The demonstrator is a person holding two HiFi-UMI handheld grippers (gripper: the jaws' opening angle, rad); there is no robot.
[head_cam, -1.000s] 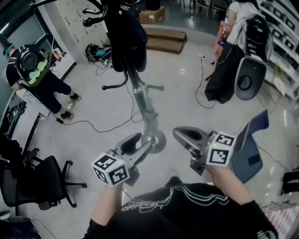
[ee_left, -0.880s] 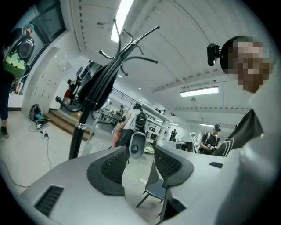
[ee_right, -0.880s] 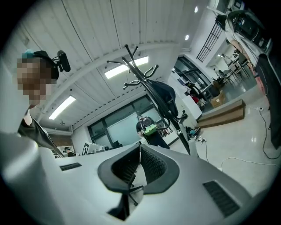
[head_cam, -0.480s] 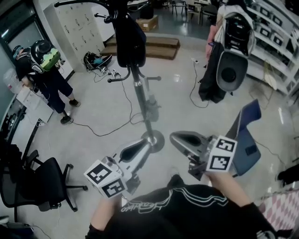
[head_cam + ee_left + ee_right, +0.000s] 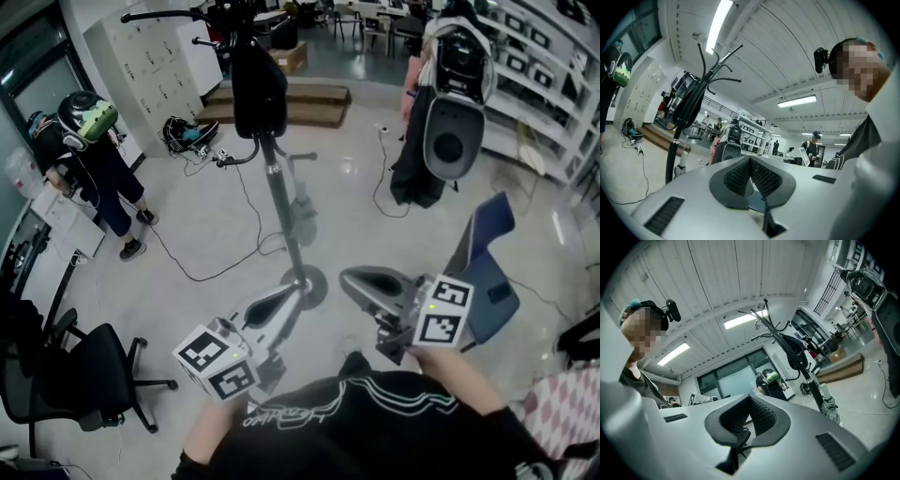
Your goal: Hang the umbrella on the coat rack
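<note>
Left tool (image 5: 277,302): jaws have just been closing and now meet, the ribbed pads (image 5: 738,177) touching with nothing between them. Right tool (image 5: 354,279): jaws together as well, empty, as the right gripper view shows. You hold both tools out in front of your chest, roughly level, marker cubes toward you. Umbrella (image 5: 260,89): folded, dark, hanging high on the coat rack (image 5: 281,202) from the upper hooks, its canopy lying along the pole. It is well apart from both tools; neither touches it. Rack base (image 5: 307,283): a round foot on the floor (image 5: 206,234), seen in the head view between the two tool tips. Left gripper view puts the umbrella (image 5: 689,105) up and to the left of the jaws; right gripper view puts it (image 5: 796,352) up and to the right. Surroundings: a black office chair (image 5: 70,366) at the floor's lower left, a blue chair (image 5: 483,272) just right of your right tool, a cable (image 5: 187,267) trailing across the floor, and a person (image 5: 94,155) standing at the left.
</note>
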